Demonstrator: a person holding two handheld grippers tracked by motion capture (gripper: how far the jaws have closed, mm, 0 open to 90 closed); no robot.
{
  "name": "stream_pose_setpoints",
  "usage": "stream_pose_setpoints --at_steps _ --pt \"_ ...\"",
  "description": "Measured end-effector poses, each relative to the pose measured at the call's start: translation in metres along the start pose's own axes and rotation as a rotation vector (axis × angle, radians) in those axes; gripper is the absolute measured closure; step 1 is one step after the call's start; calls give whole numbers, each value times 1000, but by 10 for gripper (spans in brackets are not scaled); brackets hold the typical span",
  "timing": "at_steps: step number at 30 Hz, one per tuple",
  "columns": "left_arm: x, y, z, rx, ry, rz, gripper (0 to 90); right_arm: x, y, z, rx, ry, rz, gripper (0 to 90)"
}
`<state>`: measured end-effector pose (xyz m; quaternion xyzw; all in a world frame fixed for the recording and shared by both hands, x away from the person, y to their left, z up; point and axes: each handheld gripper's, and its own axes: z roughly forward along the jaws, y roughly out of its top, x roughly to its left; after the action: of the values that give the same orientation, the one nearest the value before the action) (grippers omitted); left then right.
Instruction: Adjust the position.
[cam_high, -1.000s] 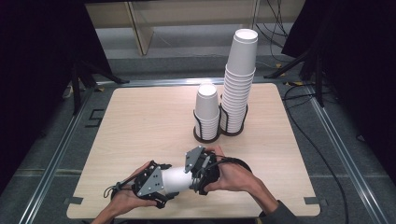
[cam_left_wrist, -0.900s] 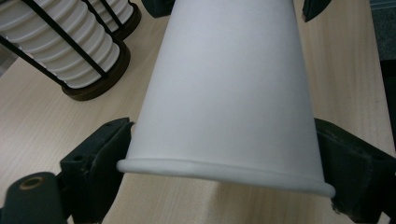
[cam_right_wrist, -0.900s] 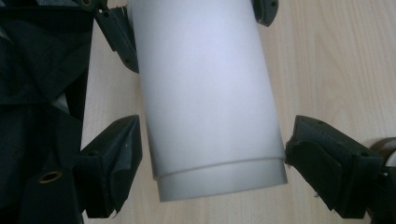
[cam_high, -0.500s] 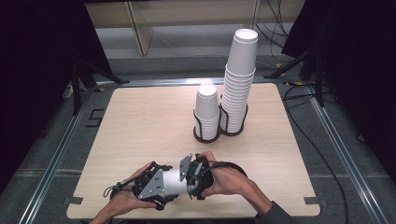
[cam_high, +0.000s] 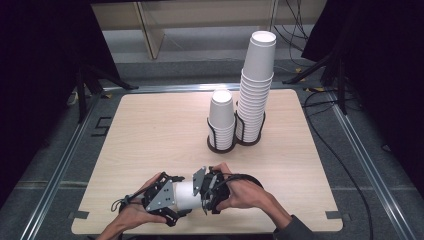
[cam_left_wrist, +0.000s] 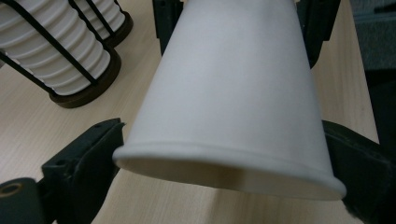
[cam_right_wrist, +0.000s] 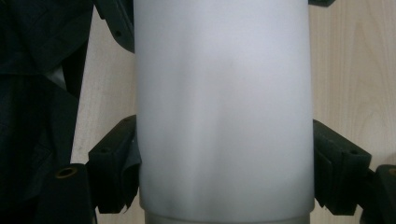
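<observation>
Dark surroundings frame a pale wooden table (cam_high: 150, 130), with two wire racks of white cups standing at its far middle: a short stack (cam_high: 221, 120) and, touching it on the right, a tall stack (cam_high: 256, 85).

At the near edge, a single paper cup (cam_high: 186, 194) lies on its side between the two hands, its long axis running left to right across the table. The left gripper (cam_high: 167, 197) takes the wide rim end; the right gripper (cam_high: 209, 190) takes the narrow base end. Both are equally close to it.

In the left gripper view, the cup (cam_left_wrist: 233, 93) sits mouth-first between the jaws, which have just been opening. They flank the rim closely; contact on the right side looks likely, but I judge the pinch released.

In the right gripper view, the cup wall (cam_right_wrist: 224, 107) runs straight up the middle, and both fingers (cam_right_wrist: 114, 163) press against its sides, so this gripper carries it.

Judgement: any coming move depends on the right hand alone drawing the cup along its axis, clear of the left jaws.
</observation>
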<state>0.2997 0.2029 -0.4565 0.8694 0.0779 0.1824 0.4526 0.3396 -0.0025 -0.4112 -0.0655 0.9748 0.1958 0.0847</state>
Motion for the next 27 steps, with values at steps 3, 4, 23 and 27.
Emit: stream_pose_setpoints --at_steps 3,4,23,27 --pt "2 -1 -2 -46 -14 -36 50 0 -5 -4 -30 17 31 234" --pt "3 -1 -3 -57 -18 -38 51 -1 -6 -6 -42 19 19 234" --pt "28 -11 -24 -315 30 -348 142 -20 -39 -31 -301 -87 219 234" --pt "27 -12 -23 -353 36 -408 141 -20 -42 -34 -384 -93 259 234"
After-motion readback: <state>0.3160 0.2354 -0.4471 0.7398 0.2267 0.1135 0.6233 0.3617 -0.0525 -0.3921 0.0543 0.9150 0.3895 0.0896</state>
